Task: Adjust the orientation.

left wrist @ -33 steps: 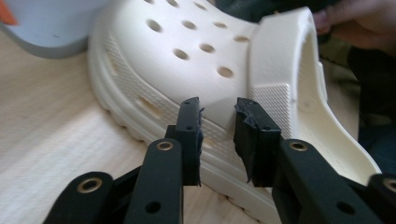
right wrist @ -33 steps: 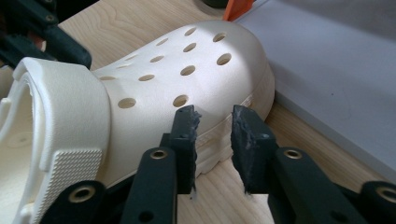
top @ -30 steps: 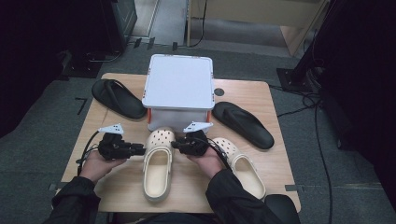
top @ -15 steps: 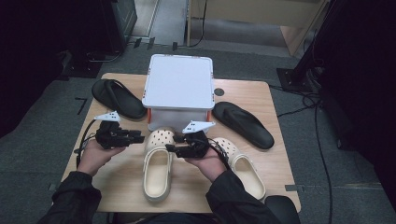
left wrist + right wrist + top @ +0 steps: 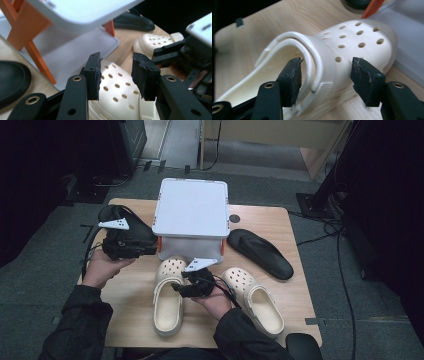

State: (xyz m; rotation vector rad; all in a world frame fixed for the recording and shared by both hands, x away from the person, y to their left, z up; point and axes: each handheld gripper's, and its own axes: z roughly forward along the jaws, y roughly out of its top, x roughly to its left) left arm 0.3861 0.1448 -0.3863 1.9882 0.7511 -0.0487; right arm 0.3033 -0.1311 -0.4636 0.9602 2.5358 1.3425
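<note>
Black slipper (image 5: 116,215) at counter's (image 5: 280,227) far left in the high view, partly behind left tongs (image 5: 150,251), which hang raised beside the white box (image 5: 191,215). Left gripper view adds: tongs (image 5: 116,72) apart, nothing between, having just been opening, above the perforated toe of the left cream clog (image 5: 120,95); box's orange legs (image 5: 35,57) visible. Right tongs (image 5: 176,287) sit at that clog (image 5: 167,300) in the high view; right gripper view shows them (image 5: 325,80) apart, just opened, straddling the clog's heel strap (image 5: 309,60), pads not pressing. Second cream clog (image 5: 252,300), then another black slipper (image 5: 260,252) to the right.
</note>
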